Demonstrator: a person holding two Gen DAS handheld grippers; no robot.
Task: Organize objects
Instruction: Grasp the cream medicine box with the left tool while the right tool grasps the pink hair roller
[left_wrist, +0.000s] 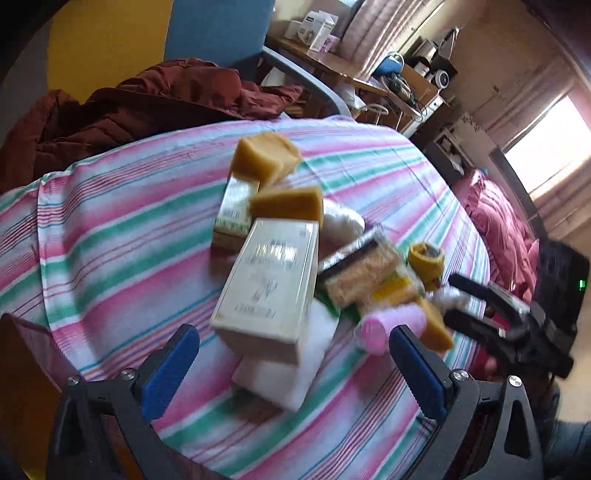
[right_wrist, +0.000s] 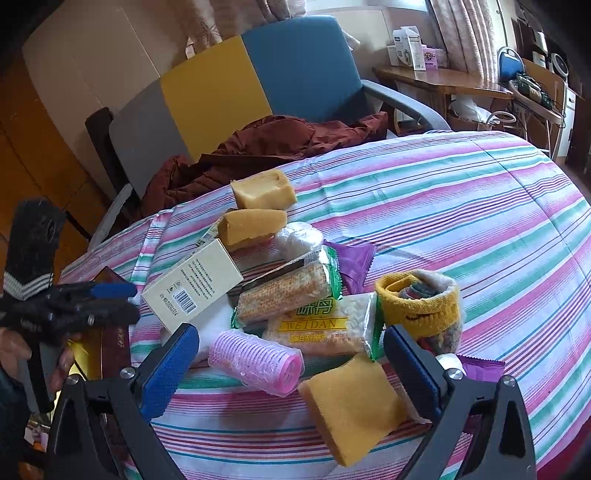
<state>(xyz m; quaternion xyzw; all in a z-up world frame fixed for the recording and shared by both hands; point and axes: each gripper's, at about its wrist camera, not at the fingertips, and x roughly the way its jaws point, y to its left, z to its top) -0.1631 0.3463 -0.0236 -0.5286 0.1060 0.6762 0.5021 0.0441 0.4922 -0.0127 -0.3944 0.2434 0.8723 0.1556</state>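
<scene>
On the striped cloth (right_wrist: 461, 192) covering the table lies a loose heap of small goods. In the right wrist view the right gripper (right_wrist: 291, 365) has its blue-padded fingers spread wide and holds nothing; between them sit a pink hair roller (right_wrist: 255, 362) at 11 o'clock of centre and a flat yellow sponge (right_wrist: 351, 398) at 5 o'clock. Just beyond, a WEIDAN snack packet (right_wrist: 314, 325) lies under a cracker packet (right_wrist: 284, 295), with a cream carton (right_wrist: 194, 286) leaning at 10 o'clock and a rolled yellow sock (right_wrist: 421, 306) at 2 o'clock. Two more sponge blocks (right_wrist: 262, 192) rest at the heap's 12 o'clock edge, next to what may be a white plastic-wrapped bundle (right_wrist: 297, 236), though blur makes that uncertain. The left gripper (left_wrist: 291, 365), seen from its own camera, is likewise spread and empty, hovering over the carton's near end. A dark red jacket (right_wrist: 266, 147) lies on the blue and yellow chair (right_wrist: 258, 81) behind.
</scene>
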